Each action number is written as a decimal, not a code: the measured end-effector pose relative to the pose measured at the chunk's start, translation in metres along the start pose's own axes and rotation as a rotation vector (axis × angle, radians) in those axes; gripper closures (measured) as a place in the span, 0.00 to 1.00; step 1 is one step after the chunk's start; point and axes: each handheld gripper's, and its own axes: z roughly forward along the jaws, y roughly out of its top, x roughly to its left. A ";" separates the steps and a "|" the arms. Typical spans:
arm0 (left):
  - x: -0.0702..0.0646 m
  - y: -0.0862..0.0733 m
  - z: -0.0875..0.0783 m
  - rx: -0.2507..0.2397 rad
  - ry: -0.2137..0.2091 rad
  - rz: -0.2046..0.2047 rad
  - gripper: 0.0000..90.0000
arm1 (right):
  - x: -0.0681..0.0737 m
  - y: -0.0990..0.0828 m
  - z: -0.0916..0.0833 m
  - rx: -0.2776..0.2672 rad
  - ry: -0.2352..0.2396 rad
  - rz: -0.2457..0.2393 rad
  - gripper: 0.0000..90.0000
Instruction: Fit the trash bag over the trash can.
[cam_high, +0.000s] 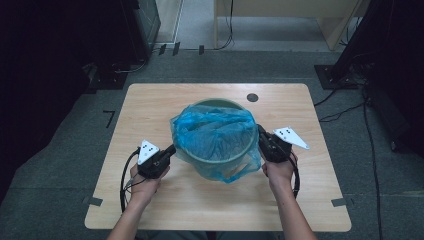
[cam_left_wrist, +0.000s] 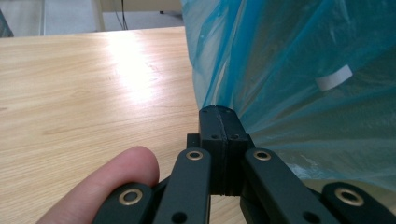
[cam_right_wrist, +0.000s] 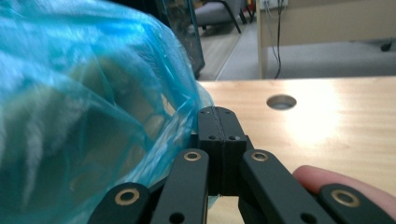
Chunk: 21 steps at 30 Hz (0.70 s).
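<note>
We keep both pairs of jaws pressed together, the left gripper (cam_high: 170, 151) and right gripper (cam_high: 261, 136) each pinching thin film of the blue bag (cam_high: 215, 132) lining the green bin (cam_high: 220, 167) between them. It looks light, soft and slippery, so we judge the overhanging edge the best hold.

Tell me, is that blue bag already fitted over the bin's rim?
Mostly: the bag lines the bin and drapes outside at the near and left sides, but the far rim shows bare green.
</note>
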 end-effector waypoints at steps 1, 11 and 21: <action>0.000 -0.001 0.001 0.003 0.001 0.003 1.00 | 0.001 0.001 0.001 -0.002 0.005 -0.004 1.00; -0.015 -0.004 0.002 0.006 -0.129 0.032 1.00 | 0.015 -0.008 0.002 0.013 0.059 -0.030 1.00; -0.008 -0.011 -0.026 -0.009 -0.209 0.150 1.00 | 0.031 -0.023 -0.041 0.019 0.126 -0.130 1.00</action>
